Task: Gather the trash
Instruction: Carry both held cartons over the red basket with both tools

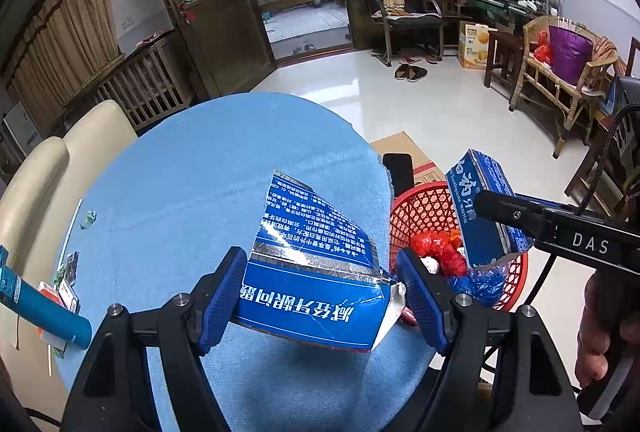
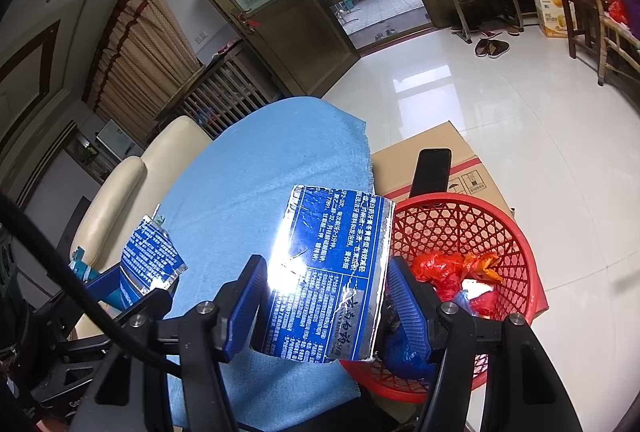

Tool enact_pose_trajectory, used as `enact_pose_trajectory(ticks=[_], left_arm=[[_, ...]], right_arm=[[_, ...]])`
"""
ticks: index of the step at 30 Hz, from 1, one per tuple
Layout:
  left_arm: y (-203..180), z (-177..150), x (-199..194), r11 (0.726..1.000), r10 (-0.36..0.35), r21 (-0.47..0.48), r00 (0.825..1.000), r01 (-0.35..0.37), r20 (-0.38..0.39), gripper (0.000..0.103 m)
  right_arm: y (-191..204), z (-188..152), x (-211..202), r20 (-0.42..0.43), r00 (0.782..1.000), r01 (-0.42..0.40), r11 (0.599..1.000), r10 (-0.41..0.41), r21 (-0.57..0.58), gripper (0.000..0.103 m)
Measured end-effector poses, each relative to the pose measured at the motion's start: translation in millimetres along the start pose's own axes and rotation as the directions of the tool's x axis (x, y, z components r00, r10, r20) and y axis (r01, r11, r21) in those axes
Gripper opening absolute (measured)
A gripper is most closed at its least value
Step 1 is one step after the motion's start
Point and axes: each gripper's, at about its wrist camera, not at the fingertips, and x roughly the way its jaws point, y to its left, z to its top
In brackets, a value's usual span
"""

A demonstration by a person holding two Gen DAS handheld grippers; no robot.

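Observation:
My left gripper (image 1: 320, 296) is shut on a torn piece of blue toothpaste box (image 1: 316, 264), held above the blue cloth table (image 1: 192, 183) near its right edge. My right gripper (image 2: 326, 306) is shut on a second torn blue box piece (image 2: 328, 272), held beside the rim of the red basket (image 2: 504, 232). In the left wrist view the right gripper (image 1: 486, 209) holds its piece (image 1: 480, 191) over the red basket (image 1: 424, 207). The right wrist view shows the left gripper (image 2: 136, 284) with its piece (image 2: 152, 256) at the left.
The basket holds red (image 2: 440, 268) and blue plastic bags (image 1: 476, 280). A black phone (image 2: 432, 171) lies on a cardboard box (image 2: 424, 139) behind it. A blue tube (image 1: 44, 308) and small scraps (image 1: 88, 220) lie at the table's left. A cream chair (image 1: 60, 159) stands beyond.

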Motion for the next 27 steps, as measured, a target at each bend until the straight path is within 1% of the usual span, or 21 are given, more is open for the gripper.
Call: enact_pose_trajectory(ticks=[27], left_arm=[[-7.3,-1.1,4.8,1.0,-0.008,0.025,1.0,0.009,-0.025,0.078]], right_arm=[[-14.4,-0.5,1.6,-0.003,1.0,0.007,0.999,-0.007,0.047,0.066]])
